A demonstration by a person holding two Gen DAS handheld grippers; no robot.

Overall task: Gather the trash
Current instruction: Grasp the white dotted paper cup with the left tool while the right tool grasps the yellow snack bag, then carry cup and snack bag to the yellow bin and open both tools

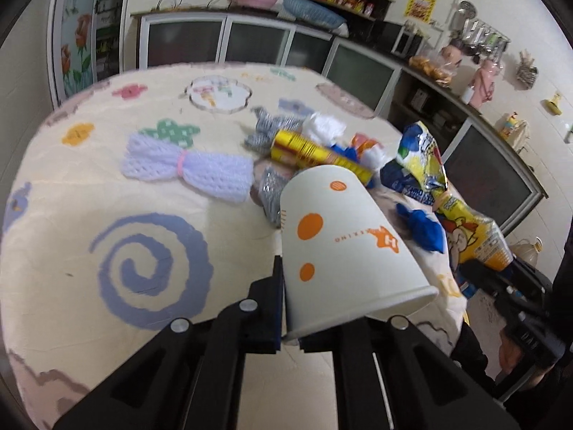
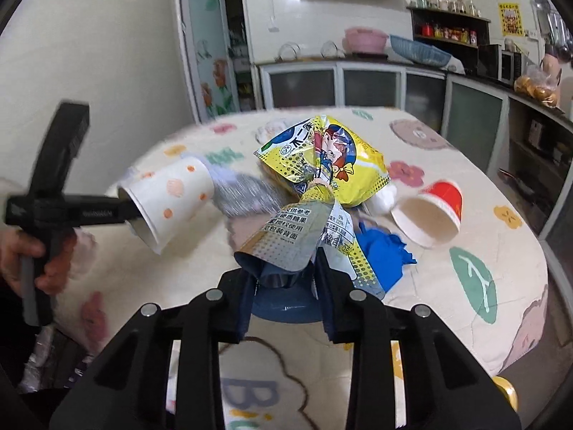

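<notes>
My left gripper [image 1: 290, 308] is shut on the rim of a white paper cup with orange dots [image 1: 343, 243], held tilted above the table; the cup also shows in the right wrist view [image 2: 172, 200]. My right gripper [image 2: 284, 276] is shut on a yellow snack bag [image 2: 322, 172], lifted above the table; the bag also shows in the left wrist view [image 1: 447, 193]. On the table lie a yellow tube can [image 1: 315, 154], crumpled white paper [image 1: 324, 127], a blue crumpled glove [image 2: 383, 254] and a red-and-white cup [image 2: 433, 211] on its side.
The round table [image 1: 71, 215] has a patterned cloth. A purple net bundle [image 1: 182, 168] and silver scrubbers [image 1: 272, 193] lie on it. A blue bowl-like rim [image 2: 286, 304] sits under the right gripper. Kitchen cabinets [image 1: 250, 43] stand behind.
</notes>
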